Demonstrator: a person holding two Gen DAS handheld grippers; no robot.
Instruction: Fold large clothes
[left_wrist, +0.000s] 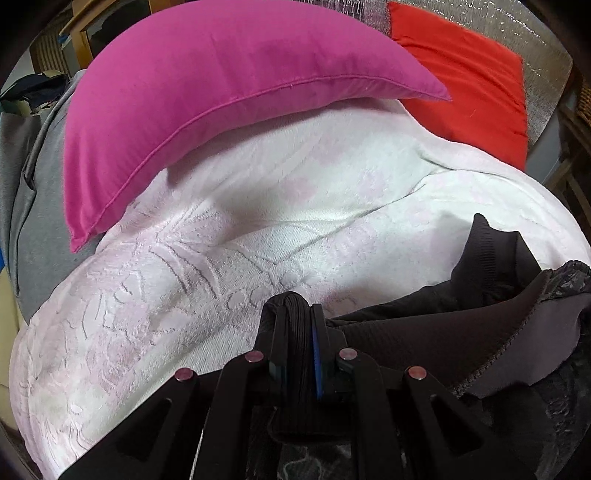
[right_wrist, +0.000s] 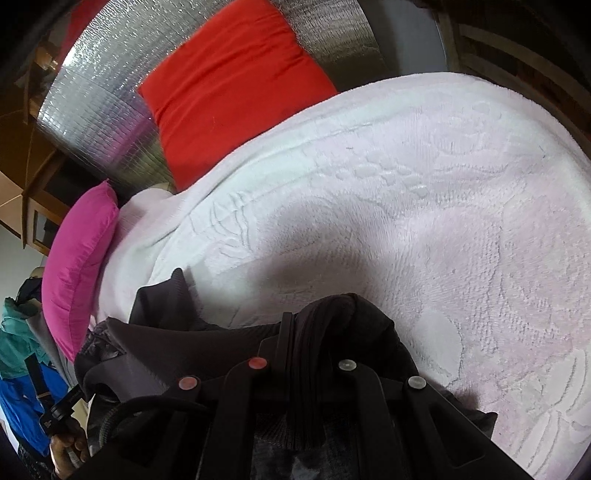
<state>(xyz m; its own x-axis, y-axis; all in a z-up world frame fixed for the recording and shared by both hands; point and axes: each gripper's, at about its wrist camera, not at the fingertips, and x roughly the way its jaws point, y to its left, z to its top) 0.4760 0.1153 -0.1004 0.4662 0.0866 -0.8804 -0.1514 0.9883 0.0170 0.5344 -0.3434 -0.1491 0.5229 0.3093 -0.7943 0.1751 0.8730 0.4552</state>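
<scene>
Black ribbed hem of the dark garment (left_wrist: 424, 332) sits clamped in both left gripper (left_wrist: 298, 332) and right gripper (right_wrist: 314, 332).

Garment (left_wrist: 424, 332) on blanket (left_wrist: 258, 240), before pillows (left_wrist: 221, 74)

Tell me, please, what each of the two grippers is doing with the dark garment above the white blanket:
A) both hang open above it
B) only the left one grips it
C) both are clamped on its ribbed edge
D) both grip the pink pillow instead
C: the left gripper and the right gripper each have their jaws closed on ribbed fabric of the dark garment, above the white blanket.
</scene>
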